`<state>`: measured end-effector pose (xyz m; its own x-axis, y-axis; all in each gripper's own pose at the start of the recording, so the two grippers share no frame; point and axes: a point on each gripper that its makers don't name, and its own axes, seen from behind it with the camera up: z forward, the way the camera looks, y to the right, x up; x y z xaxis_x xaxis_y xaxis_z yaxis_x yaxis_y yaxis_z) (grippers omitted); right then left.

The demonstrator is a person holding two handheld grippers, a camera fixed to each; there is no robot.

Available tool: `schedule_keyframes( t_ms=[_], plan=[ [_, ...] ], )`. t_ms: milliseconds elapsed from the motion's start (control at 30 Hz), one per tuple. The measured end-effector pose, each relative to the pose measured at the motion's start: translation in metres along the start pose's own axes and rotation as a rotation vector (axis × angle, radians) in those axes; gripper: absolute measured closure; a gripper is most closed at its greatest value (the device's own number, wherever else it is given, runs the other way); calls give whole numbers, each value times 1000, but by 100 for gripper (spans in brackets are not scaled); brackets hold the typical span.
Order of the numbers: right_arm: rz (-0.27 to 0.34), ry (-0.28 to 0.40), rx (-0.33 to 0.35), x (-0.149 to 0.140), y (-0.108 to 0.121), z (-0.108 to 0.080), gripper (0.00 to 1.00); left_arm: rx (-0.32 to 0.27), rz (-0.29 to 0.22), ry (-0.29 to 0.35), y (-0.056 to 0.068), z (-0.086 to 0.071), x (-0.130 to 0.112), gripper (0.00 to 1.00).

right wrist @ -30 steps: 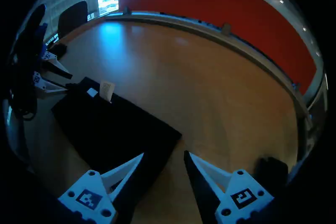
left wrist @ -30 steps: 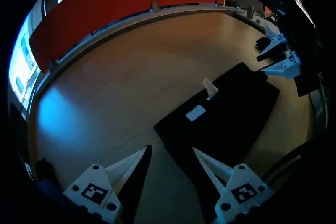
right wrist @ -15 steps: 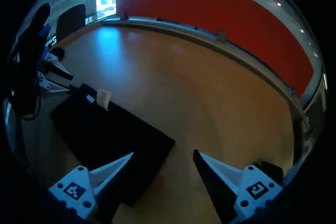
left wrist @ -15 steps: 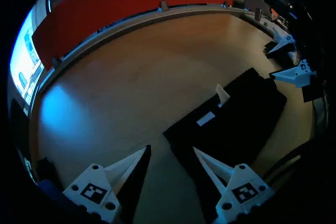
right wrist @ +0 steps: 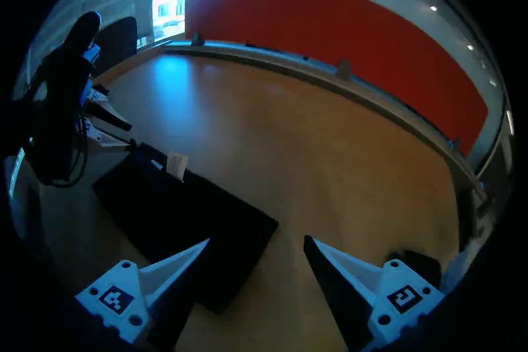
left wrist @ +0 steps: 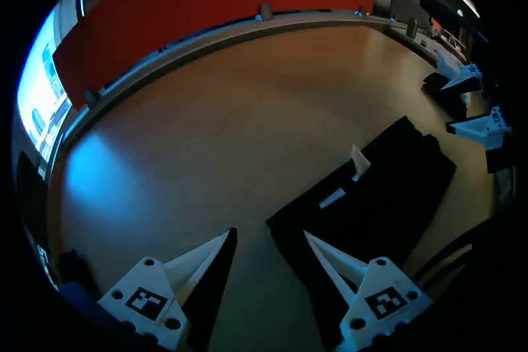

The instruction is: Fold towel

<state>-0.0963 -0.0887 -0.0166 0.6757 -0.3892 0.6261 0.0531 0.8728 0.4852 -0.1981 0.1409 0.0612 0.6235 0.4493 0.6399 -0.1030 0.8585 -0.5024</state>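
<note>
Wooden table (left wrist: pixel 231 121) bears the towel (left wrist: pixel 389 200); right tool (right wrist: pixel 257 240) has widened.

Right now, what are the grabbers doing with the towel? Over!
Left gripper open, right gripper open, both holding nothing. Black towel flat on wooden table, white tag sticking up. Nothing lying on it.
</note>
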Motion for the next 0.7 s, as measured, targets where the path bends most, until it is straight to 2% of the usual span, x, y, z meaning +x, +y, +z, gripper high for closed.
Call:
schedule_keyframes(
  t_ms=[300,367,500,567,700],
  plan=[
    [-9,7,3,-3,-3,-8,0,19,-20,9,-8,0,6,36],
    [-10,9,5,-3,-4,-8,0,17,-22,15,-8,-3,7,31],
    [-10,10,10,-3,-6,-9,0,9,-31,26,-6,-10,7,8],
    [-9,10,12,-4,-8,-9,0,11,-40,28,-8,-13,5,2],
    [-10,11,18,-4,-11,-8,0,23,-62,31,-13,-19,1,2]
  ],
)
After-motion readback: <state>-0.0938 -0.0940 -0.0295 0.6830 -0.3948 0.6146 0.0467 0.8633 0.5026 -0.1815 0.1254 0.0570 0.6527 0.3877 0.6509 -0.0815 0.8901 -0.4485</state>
